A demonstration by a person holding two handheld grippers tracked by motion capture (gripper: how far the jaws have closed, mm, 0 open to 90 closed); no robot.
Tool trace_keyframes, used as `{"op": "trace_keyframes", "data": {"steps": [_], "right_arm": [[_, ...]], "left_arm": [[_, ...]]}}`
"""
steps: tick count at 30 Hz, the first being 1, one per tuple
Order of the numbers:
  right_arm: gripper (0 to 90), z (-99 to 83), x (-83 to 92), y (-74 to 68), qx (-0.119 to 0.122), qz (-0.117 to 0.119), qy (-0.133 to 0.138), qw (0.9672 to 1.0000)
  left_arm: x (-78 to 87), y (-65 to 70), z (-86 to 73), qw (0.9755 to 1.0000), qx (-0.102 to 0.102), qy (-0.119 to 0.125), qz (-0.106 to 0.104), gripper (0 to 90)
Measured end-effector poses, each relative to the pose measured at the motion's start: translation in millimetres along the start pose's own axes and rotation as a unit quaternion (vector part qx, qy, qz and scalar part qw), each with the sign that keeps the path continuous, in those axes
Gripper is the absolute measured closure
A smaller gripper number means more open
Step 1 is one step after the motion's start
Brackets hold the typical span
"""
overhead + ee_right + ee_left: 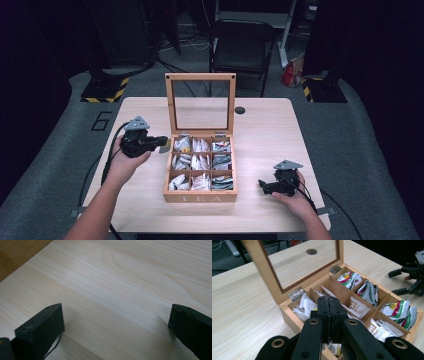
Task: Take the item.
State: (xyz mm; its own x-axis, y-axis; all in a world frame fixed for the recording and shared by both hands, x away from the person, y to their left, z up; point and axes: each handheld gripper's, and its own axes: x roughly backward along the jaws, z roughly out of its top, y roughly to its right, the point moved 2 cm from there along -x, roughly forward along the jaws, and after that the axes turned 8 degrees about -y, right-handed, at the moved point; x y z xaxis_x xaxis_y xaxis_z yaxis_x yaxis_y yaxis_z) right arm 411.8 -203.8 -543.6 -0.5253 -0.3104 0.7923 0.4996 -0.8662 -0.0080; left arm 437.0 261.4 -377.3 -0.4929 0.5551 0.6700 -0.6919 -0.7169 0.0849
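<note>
Forearms enter from the near edge of the table (260, 125). At its centre stands the tea box (200, 196), glass lid (200, 102) upright, nine compartments holding tea bags (398, 310). Left gripper (164, 145) sits at the box's left rear corner, jaws pressed together; a scrap of paper possibly shows between them, though the left gripper view is unclear. Right gripper (261, 186) rests on the table right of the box, jaws spread, nothing between them.
</note>
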Motion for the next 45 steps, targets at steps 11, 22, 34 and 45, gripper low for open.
{"op": "trace_keyframes", "data": {"steps": [11, 22, 34, 45], "right_arm": [[0.0, 0.0, 0.0, 0.0, 0.000, 0.000, 0.000, 1.0000], [0.0, 0.0, 0.0, 0.1, 0.000, 0.000, 0.000, 1.0000], [0.0, 0.0, 0.0, 0.0, 0.000, 0.000, 0.000, 1.0000], [0.0, 0.0, 0.0, 0.0, 0.000, 0.000, 0.000, 1.0000]], "left_arm": [[26.7, -20.0, -2.1, 0.9994, 0.018, 0.017, 0.026, 88.9], [36.2, -32.0, -6.2, 0.9985, 0.033, 0.021, 0.039, 88.9], [45.4, -46.1, -12.0, 0.9969, 0.051, 0.026, 0.053, 88.8], [55.6, -56.5, -19.3, 0.9948, 0.068, 0.030, 0.070, 88.9]]}}
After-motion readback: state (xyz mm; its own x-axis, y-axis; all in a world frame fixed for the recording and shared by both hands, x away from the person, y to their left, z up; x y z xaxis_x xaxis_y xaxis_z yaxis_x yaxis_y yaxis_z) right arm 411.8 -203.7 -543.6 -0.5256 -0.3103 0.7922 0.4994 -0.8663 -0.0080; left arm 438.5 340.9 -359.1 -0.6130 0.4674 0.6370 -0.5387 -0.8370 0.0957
